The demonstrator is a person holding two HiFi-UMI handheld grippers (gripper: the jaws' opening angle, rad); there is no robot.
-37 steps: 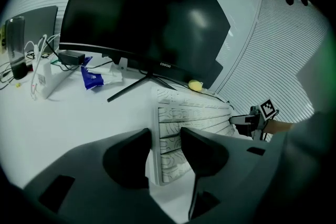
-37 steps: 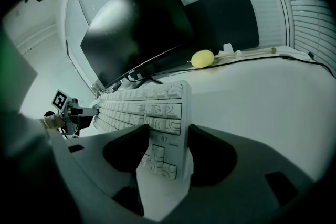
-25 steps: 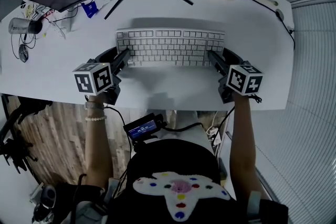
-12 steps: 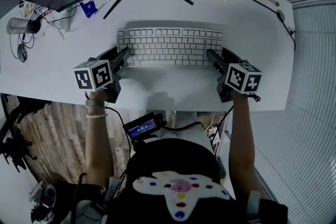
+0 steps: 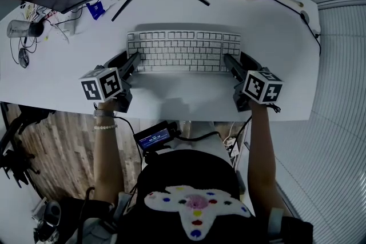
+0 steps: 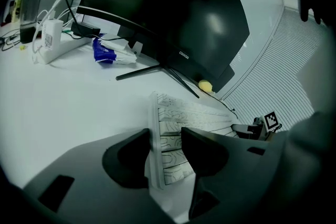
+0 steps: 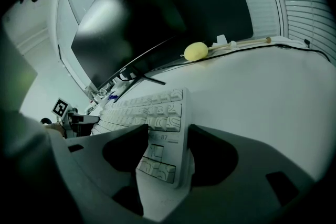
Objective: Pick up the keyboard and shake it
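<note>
White keyboard [image 5: 184, 51], each end half-hidden in left claw [image 5: 135, 61], right claw [image 5: 230, 62].

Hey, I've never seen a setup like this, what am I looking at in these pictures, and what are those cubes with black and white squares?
There is no robot: a person holds a two-jaw gripper in each hand, and the marker cubes are parts of those grippers. One picture comes from a camera on the person's head, looking down at the white desk. The other two come from cameras riding on the grippers, looking along their jaws. On the desk are a black curved monitor and a small yellow rounded object. The left gripper is shut on the left end of the white rectangular keyboard, the right gripper on its right end.
</note>
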